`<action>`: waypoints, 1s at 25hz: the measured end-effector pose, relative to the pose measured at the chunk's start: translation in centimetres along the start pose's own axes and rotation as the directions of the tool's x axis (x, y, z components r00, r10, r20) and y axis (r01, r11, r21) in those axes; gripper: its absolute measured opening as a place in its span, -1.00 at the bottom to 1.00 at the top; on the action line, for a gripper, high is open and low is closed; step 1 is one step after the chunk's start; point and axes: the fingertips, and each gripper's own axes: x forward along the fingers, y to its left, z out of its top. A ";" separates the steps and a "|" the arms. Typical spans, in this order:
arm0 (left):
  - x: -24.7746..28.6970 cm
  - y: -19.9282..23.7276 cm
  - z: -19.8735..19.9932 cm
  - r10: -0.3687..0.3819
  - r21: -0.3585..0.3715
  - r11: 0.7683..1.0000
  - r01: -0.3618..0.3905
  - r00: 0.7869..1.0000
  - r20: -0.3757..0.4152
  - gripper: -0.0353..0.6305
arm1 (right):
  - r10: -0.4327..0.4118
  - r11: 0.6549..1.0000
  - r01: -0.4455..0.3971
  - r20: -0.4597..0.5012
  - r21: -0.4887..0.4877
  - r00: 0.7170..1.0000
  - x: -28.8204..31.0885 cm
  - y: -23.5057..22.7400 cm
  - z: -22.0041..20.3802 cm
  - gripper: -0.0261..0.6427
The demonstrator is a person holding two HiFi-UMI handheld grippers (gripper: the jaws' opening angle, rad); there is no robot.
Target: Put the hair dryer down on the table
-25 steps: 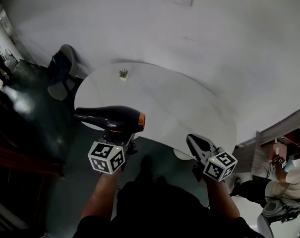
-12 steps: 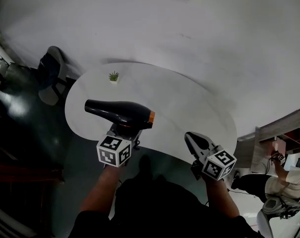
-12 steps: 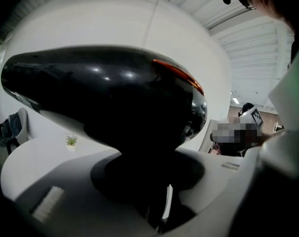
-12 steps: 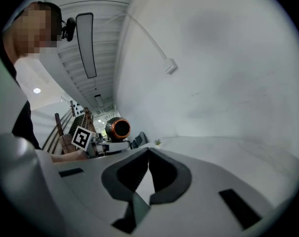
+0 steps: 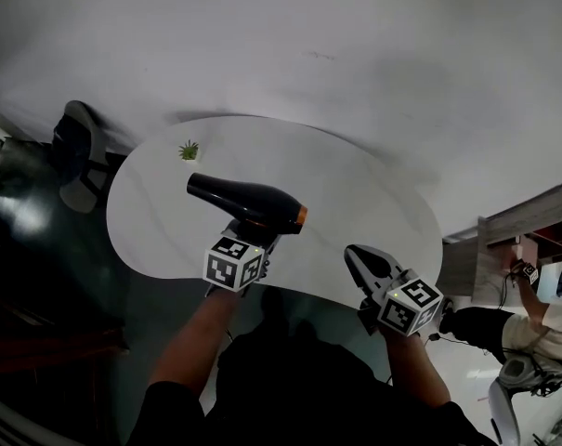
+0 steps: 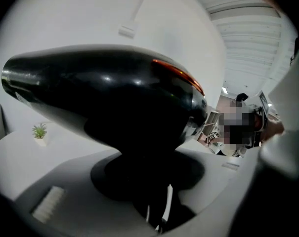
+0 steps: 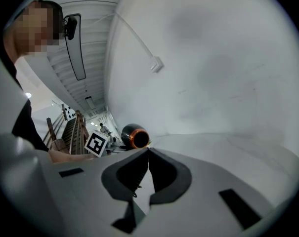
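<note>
hair dryer (image 5: 248, 204) gripped by its handle in left tool (image 5: 250, 242) over white table (image 5: 364, 198); right tool (image 5: 355, 256) pinched together, empty

White wall (image 5: 355, 45), dark floor (image 5: 39, 249), grey chair (image 5: 76, 147)

hair dryer (image 5: 248, 204) above table (image 5: 355, 203) | plant (image 5: 188, 150) on table, far-left

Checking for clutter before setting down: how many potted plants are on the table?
1: a small potted plant near the table's far left edge; the hair dryer hides some tabletop.
</note>
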 end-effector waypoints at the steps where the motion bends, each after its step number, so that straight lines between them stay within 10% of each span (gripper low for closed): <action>1: 0.9 -0.1 -0.3 -0.015 -0.002 1.000 0.015 1.000 -0.019 -0.41 | -0.008 1.000 0.008 -0.003 0.002 1.000 -0.1 -0.4 -0.1 -0.89; 25: 14.7 -1.5 -5.3 -0.148 -0.065 0.989 0.134 0.921 -0.361 -0.41 | -0.140 0.987 0.141 -0.025 0.070 0.990 -3.9 -3.5 -2.5 -0.89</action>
